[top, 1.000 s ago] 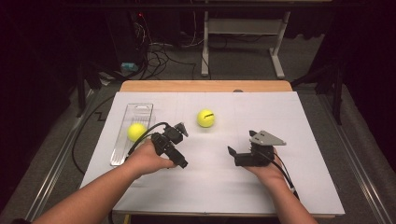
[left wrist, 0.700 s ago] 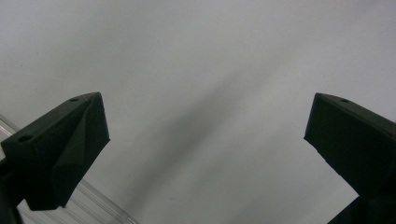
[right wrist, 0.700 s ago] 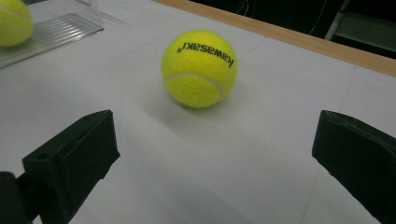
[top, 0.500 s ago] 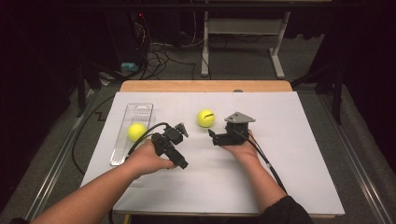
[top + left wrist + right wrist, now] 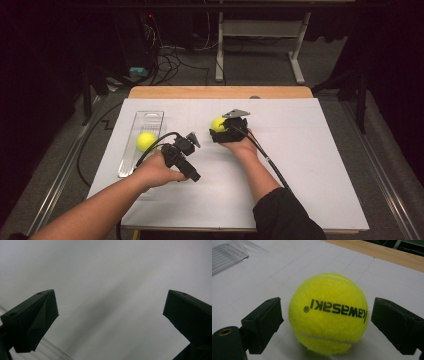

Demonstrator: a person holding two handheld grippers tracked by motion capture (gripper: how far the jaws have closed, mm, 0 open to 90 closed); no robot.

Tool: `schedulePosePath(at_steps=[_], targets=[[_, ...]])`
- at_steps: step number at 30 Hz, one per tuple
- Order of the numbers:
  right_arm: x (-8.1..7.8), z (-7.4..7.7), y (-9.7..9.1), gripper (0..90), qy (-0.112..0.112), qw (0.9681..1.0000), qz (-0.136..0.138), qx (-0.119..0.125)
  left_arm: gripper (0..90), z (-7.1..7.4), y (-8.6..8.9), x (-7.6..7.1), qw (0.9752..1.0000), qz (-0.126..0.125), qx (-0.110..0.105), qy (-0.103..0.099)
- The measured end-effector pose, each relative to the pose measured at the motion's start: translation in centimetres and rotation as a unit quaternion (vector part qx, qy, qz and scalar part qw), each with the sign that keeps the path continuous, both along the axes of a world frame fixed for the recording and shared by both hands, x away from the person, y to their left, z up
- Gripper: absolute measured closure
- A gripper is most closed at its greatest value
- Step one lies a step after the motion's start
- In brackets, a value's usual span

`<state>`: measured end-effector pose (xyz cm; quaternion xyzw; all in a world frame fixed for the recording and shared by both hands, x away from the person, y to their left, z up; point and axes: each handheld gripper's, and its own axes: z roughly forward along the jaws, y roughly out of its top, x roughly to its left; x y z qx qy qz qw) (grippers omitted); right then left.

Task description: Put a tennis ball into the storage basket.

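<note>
Right tool: my right tool (image 5: 223,131) sits near the middle of the table, about 1 o'clock from my left hand. In the right gripper view (image 5: 325,322) its two black jaws stand either side of the ball with a thin gap showing on each side, so the pads do not press on it. The jaws have just been closing, with the ball between them.

Ball in reach: the fuzzy yellow-green tennis ball with black "Kawasaki" lettering (image 5: 328,313) rests on the white sheet, right between those jaws. In the high view it peeks out (image 5: 217,123) at the 10 o'clock side of my right hand.

Left tool: my left tool (image 5: 182,150) lies low over the sheet, and in the left gripper view (image 5: 110,320) I see its jaws spread wide with nothing but bare white surface between them.

Second ball: another yellow-green tennis ball (image 5: 146,141) lies in the clear plastic oblong tray (image 5: 150,119), at about 10 o'clock from my left tool and well apart from the first ball.

Table: the white paper-covered table (image 5: 310,150) has a bare wooden strip along its far edge at 12 o'clock.
</note>
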<state>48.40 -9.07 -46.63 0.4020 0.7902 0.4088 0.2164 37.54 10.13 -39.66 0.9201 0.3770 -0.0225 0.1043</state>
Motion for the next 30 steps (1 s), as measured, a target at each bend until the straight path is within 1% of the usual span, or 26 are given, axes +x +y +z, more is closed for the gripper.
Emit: schedulePosePath(at_steps=[3,5,8,9,10,12,14,16,18,20,22,23,24,27,30], targets=[[0.3,0.0,0.3,15.2,0.005,1.0,-0.003,-0.005,0.5,0.1,0.1,0.1,1.0,0.001,-0.003,-0.001],[0.5,0.0,0.5,16.4,0.011,0.9999,-0.006,-0.006,0.5,0.1,0.2,0.1,1.0,0.001,-0.004,0.001],[0.6,-0.3,0.9,21.3,0.021,0.9996,-0.007,-0.015,0.5,0.1,0.4,0.3,1.0,0.004,-0.008,0.004],[0.6,-0.3,0.9,25.2,0.019,0.9995,-0.009,-0.022,0.5,0.1,0.4,0.3,1.0,0.004,-0.008,0.004],[0.6,-0.3,0.9,26.0,0.014,0.9995,-0.01,-0.028,0.5,0.1,0.5,0.3,1.0,0.004,-0.007,0.003],[0.6,-0.2,0.8,26.6,0.018,0.9994,-0.01,-0.026,0.5,0.1,0.4,0.3,1.0,0.004,-0.008,0.003],[0.3,0.0,0.6,26.7,0.013,0.9995,-0.01,-0.027,0.5,0.1,0.4,0.3,1.0,0.005,-0.007,0.002],[-0.1,0.3,0.3,26.8,0.007,0.9998,-0.005,-0.02,0.5,0.0,0.3,0.2,1.0,0.004,-0.007,0.002],[-0.6,0.8,-0.1,26.9,-0.001,0.9997,-0.003,-0.023,0.5,0.0,0.2,0.2,1.0,0.004,-0.005,0.003],[-1.2,1.2,-0.7,27.0,-0.01,0.9998,0.002,-0.018,0.5,-0.1,0.1,0.2,1.0,0.004,-0.003,0.001],[-1.8,1.7,-1.4,27.0,-0.015,0.9998,0.003,-0.013,0.5,-0.1,0.1,0.1,1.0,0.004,-0.002,0.0],[-1.8,1.7,-1.4,27.0,-0.015,0.9998,0.003,-0.013,0.5,-0.1,0.1,0.1,1.0,0.004,-0.002,0.0],[-2.5,2.1,-2.2,27.1,-0.022,0.9997,0.003,-0.008,0.5,-0.1,0.0,0.1,1.0,0.005,-0.001,0.0],[-3.8,2.6,-3.5,27.2,-0.031,0.9995,0.001,-0.002,0.5,-0.1,0.0,-0.1,1.0,0.004,0.001,0.0],[-5.2,2.7,-4.6,27.3,-0.034,0.9994,0.005,0.002,0.5,-0.2,-0.2,-0.2,1.0,0.005,0.004,0.003]])
